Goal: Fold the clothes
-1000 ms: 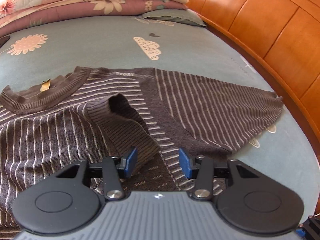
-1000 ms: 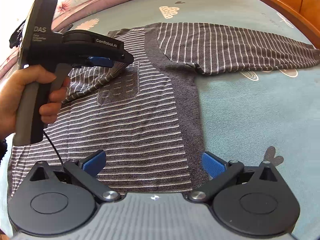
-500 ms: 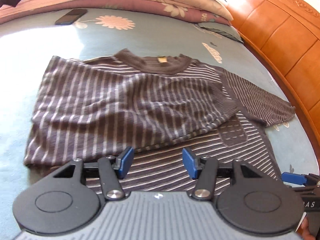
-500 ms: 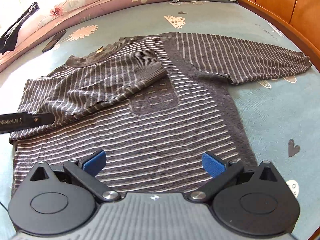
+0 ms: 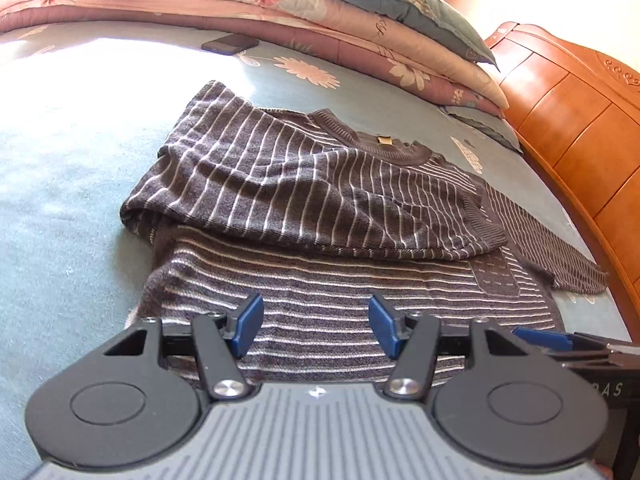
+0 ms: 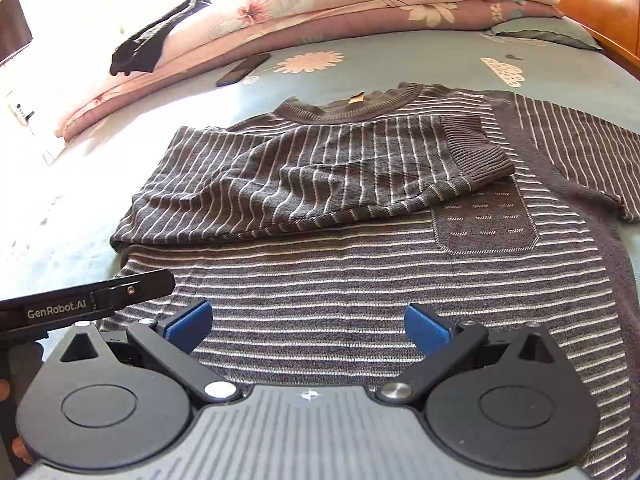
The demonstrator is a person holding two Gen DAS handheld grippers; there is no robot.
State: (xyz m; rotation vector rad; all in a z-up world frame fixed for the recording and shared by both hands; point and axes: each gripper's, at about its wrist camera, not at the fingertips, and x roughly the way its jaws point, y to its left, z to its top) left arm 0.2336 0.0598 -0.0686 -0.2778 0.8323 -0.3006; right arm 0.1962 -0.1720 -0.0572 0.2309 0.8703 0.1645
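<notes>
Striped sweater (image 6: 360,272) lies flat on the bed (image 5: 60,168), directly ahead of both sets of jaws. One sleeve (image 6: 320,176) is folded across its chest; the other sleeve (image 6: 580,140) lies spread ahead and to the right. Left gripper (image 5: 316,326): jaws moderately apart, empty, above the hem. Right gripper (image 6: 308,328): jaws wide, empty. Phone (image 6: 244,69) far ahead beside stacked quilts (image 6: 360,4).

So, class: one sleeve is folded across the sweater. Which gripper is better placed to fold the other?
Right. The unfolded sleeve lies on that side, nearer the open right gripper.
</notes>
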